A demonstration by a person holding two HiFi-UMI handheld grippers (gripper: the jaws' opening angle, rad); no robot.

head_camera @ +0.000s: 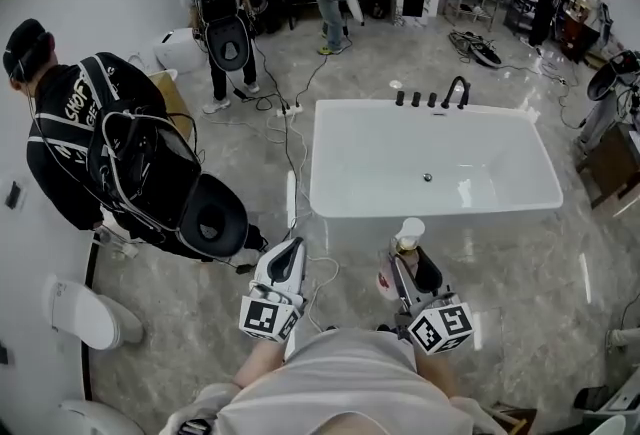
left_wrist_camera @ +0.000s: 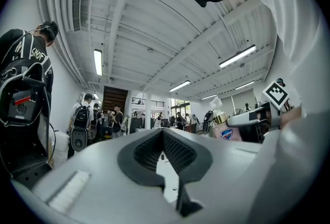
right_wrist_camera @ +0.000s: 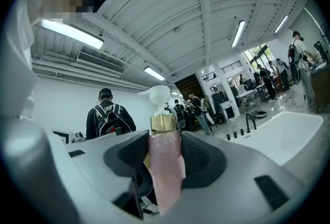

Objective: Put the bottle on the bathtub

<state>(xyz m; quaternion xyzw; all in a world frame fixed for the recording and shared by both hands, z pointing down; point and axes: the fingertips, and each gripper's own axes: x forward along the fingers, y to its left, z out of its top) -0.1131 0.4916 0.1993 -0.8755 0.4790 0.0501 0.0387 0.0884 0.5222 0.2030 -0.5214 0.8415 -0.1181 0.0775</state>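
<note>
A pink pump bottle (head_camera: 405, 245) with a gold collar and white pump head stands upright between the jaws of my right gripper (head_camera: 408, 268), which is shut on its body. In the right gripper view the bottle (right_wrist_camera: 166, 166) fills the gap between the dark pads. It hangs over the floor just in front of the near rim of the white bathtub (head_camera: 335, 201), also seen as the bathtub (right_wrist_camera: 289, 135) off to the right. My left gripper (head_camera: 284, 261) is level beside it, to the left, its tips touching with nothing held (left_wrist_camera: 163, 131). The left gripper view shows the bottle (left_wrist_camera: 223, 127) at right.
A black faucet (head_camera: 457, 91) and knobs sit on the tub's far rim. A person with a backpack (head_camera: 110, 153) stands close at left, and others (head_camera: 225, 3) stand further back. Cables (head_camera: 290, 138) run over the marble floor. A white toilet (head_camera: 85, 313) is at lower left.
</note>
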